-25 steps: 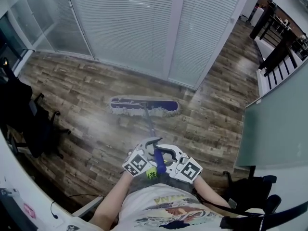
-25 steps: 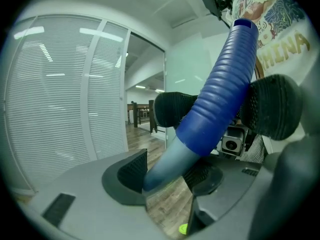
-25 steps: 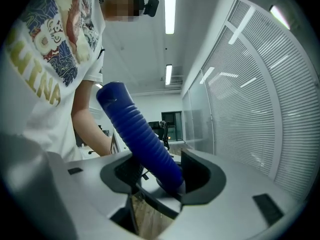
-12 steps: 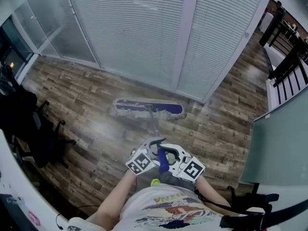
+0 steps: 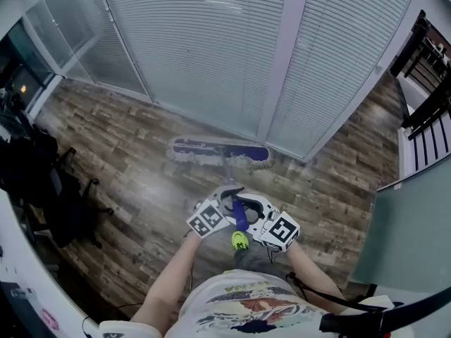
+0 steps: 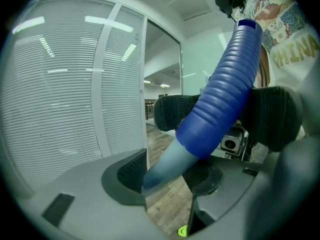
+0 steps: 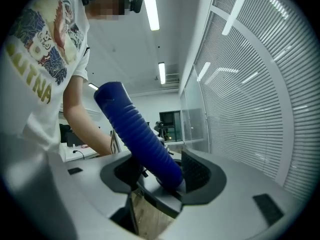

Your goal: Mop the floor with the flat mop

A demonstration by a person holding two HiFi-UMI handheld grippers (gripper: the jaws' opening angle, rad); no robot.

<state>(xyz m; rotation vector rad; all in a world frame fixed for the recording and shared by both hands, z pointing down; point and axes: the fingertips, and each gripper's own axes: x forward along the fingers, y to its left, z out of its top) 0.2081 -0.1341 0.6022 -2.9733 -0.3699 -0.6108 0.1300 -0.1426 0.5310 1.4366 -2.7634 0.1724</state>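
Our left gripper (image 6: 167, 176) has its jaws clamped on the handle (image 6: 220, 99) of the flat mop (image 5: 220, 152). Its pads press just where the blue ribbed grip gives way to the pale grey shaft. Our right gripper (image 7: 162, 176) is clamped on the blue ribbed grip itself, just beside the left one and nearer to the handle's capped end.

From the head view, the two grippers sit side by side in front of our chest, left on the left, right on the right, marker cubes facing up. The handle runs between them, away from us and down to the mop head (image 5: 246, 155).

The head lies flat on the wood-plank floor (image 5: 127, 146), its long side running left to right, near the foot of the far glass wall with its closed blinds (image 5: 204, 48). Dark office chairs (image 5: 56, 182) stand at the left, well apart from the mop.
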